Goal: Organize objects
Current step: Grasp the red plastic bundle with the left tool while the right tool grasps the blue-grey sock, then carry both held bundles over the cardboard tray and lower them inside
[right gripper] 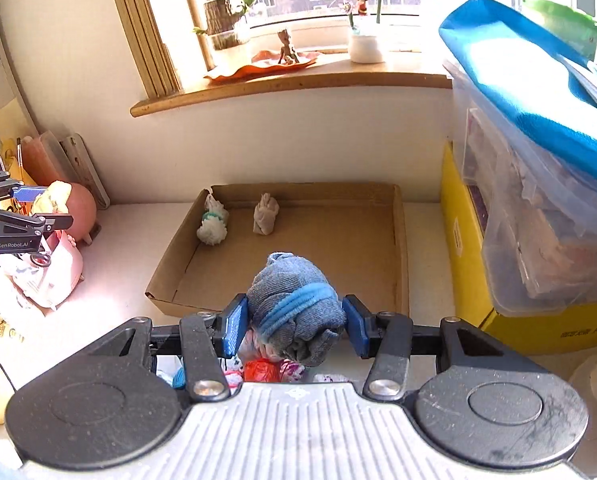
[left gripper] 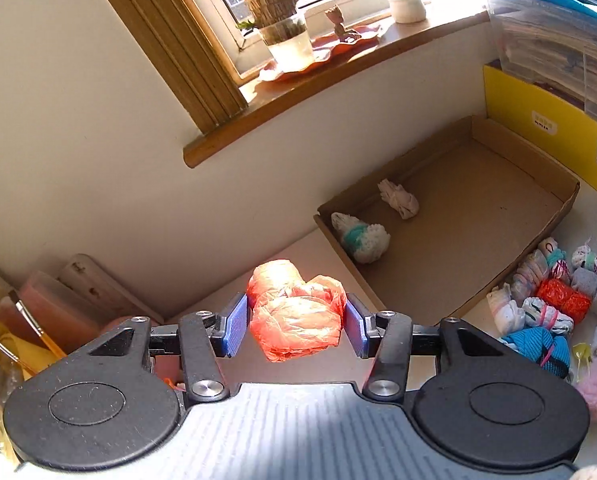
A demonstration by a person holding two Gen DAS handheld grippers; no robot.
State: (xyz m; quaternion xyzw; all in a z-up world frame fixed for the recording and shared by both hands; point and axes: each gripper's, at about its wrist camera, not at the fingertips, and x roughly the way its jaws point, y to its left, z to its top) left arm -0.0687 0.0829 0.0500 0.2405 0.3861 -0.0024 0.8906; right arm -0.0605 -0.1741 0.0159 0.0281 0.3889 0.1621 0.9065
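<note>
My left gripper (left gripper: 296, 322) is shut on an orange rolled sock bundle (left gripper: 296, 312), held above the table left of the cardboard tray (left gripper: 478, 208). My right gripper (right gripper: 294, 322) is shut on a grey-blue rolled sock bundle (right gripper: 294, 304), held above the tray's (right gripper: 298, 196) near edge. Two rolled bundles lie in the tray's far left corner: a white and teal one (left gripper: 362, 238) (right gripper: 213, 224) and a pale one (left gripper: 400, 199) (right gripper: 265, 214). The left gripper also shows at the left edge of the right wrist view (right gripper: 30, 204).
A pile of several rolled socks (left gripper: 550, 300) lies on the table right of the tray. A yellow box (right gripper: 466, 256) with a clear storage bin (right gripper: 538, 208) on it stands at the right. A windowsill with plants (left gripper: 286, 36) is behind. Brushes and clutter (left gripper: 30, 320) sit at left.
</note>
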